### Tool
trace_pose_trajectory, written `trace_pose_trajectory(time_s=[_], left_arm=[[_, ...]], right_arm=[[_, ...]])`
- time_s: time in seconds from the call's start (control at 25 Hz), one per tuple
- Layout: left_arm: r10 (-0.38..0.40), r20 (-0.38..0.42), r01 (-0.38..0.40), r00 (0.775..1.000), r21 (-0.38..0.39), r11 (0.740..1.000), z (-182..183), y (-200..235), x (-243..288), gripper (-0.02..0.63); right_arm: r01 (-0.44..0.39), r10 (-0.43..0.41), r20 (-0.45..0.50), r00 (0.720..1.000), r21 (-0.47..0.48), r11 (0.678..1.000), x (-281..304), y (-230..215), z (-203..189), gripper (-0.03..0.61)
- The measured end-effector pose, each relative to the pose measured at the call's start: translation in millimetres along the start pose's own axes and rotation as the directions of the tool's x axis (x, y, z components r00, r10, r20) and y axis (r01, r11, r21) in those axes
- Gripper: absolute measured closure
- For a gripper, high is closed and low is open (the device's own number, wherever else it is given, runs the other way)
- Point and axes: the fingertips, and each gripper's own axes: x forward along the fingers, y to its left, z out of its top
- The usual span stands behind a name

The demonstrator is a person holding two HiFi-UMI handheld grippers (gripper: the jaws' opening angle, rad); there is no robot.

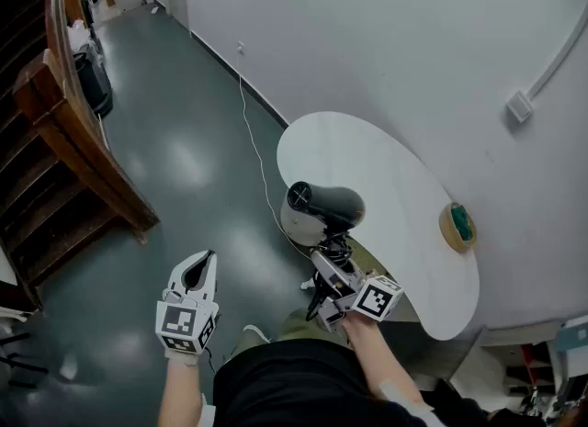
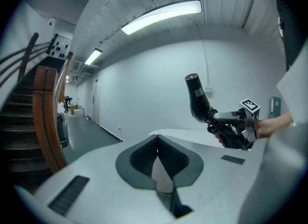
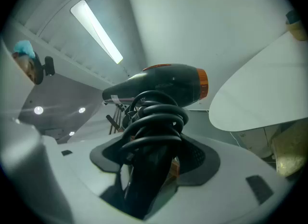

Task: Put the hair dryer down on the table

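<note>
A black hair dryer hangs in the air at the near left edge of the white oval table, not touching it. Its handle, with the black cable coiled round it, sits between the jaws of my right gripper, which is shut on it. In the right gripper view the hair dryer fills the middle above the right gripper, with the table to the right. My left gripper is low on the left over the floor, shut and holding nothing. The left gripper looks toward the hair dryer.
A roll of tape lies at the table's far right edge by the wall. A wooden staircase rises on the left. A white cable runs across the grey floor toward the table's base. A black bin stands by the stairs.
</note>
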Motion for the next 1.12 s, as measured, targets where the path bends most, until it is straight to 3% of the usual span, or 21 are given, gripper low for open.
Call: trace_pose_trajectory(time_s=[0.28, 0.52, 0.88, 1.12], left_arm=[[0.051, -0.016, -0.05, 0.999, 0.04, 0.998, -10.9, 31.1, -43.8, 0.604], [0.085, 0.002, -0.085, 0.996, -0.024, 0.996, -18.8, 50.2, -59.2, 0.604], [0.138, -0.067, -0.141, 0.988, -0.047, 0.989, -43.9, 84.1, -40.2, 0.604], [0.16, -0.091, -0.164, 0.983, -0.039, 0.986, -38.1, 116.0, 14.6, 0.604]], right_arm=[[-0.006, 0.006, -0.017, 1.0, 0.032, 0.999, 25.2, 14.2, -21.7, 0.267], [-0.048, 0.049, -0.031, 0.998, 0.032, 0.998, 45.6, 32.5, -27.5, 0.267], [-0.053, 0.057, -0.067, 0.996, 0.057, 0.997, 92.9, 4.5, -24.1, 0.267], [-0.069, 0.077, -0.085, 0.993, 0.098, 0.993, 151.1, -32.2, -2.7, 0.267]])
